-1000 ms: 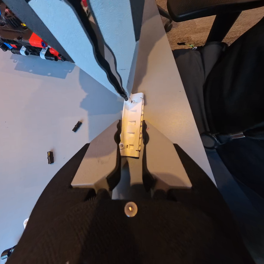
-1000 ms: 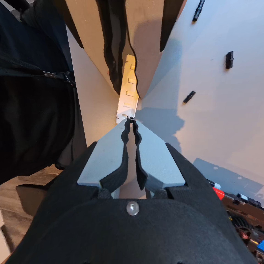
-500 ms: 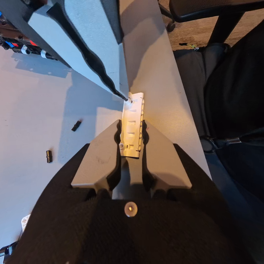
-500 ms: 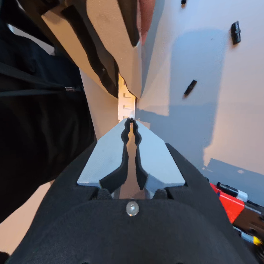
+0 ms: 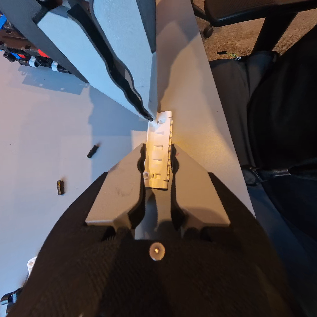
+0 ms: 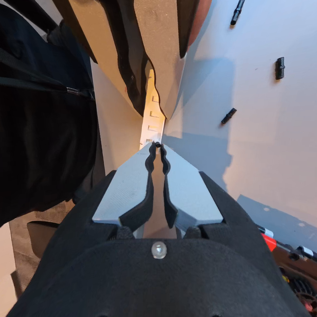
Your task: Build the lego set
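Note:
My left gripper (image 5: pixel 157 147) is shut on a long white lego panel (image 5: pixel 158 151), held above the grey table near its edge. The panel points away from me; it also shows in the right wrist view (image 6: pixel 152 125). My right gripper (image 6: pixel 157 145) is shut on a small black pin (image 6: pixel 157 145) at its fingertips. In the left wrist view the right gripper (image 5: pixel 149 118) comes in from the upper left, and its pin (image 5: pixel 151 119) touches the far corner of the panel by a small hole.
Two loose black pins (image 5: pixel 92 151) (image 5: pixel 60 187) lie on the table (image 5: pixel 42 128) to the left. A partly built black, red and blue lego model (image 5: pixel 25 54) stands at the far left. A person's dark clothing (image 5: pixel 283 128) and an office chair (image 5: pixel 257 10) are past the table edge.
The right gripper has swung and tilted while its pin tip stays at the panel's far corner. The left gripper keeps its hold on the panel.

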A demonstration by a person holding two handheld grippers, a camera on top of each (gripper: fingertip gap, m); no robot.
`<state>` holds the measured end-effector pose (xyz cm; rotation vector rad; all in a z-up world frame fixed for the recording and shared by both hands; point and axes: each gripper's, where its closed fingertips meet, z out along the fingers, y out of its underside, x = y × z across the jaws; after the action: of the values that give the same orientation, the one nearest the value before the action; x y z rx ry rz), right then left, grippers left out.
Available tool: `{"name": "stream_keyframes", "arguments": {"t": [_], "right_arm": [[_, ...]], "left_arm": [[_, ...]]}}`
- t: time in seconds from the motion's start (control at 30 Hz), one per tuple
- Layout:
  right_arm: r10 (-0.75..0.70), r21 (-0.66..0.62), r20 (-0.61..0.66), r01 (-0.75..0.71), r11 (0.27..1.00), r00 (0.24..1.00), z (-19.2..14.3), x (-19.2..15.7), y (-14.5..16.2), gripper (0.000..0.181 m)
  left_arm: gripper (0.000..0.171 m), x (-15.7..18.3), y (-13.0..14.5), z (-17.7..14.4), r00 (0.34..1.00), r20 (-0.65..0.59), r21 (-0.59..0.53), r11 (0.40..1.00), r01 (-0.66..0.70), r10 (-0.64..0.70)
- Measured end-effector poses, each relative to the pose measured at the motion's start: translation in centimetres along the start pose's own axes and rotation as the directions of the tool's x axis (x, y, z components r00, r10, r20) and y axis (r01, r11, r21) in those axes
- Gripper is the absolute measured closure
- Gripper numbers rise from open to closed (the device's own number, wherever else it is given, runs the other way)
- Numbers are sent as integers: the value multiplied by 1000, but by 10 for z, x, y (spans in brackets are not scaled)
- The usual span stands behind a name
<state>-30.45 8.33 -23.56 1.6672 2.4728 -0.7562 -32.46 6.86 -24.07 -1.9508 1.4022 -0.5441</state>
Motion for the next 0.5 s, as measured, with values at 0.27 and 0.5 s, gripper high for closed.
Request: {"name": "stream_keyframes", "arguments": {"t": [0.27,0.5], "right_arm": [[-1,72,-51,5,997,999,-14,4,-4,179],[-13,47,-37,15,999,999,-11,1,-2,181]], "left_arm": [[146,0,0,0,1000,-1,0,1000,4,-4],[146,0,0,0,1000,-4,1,1000,6,-6]]}}
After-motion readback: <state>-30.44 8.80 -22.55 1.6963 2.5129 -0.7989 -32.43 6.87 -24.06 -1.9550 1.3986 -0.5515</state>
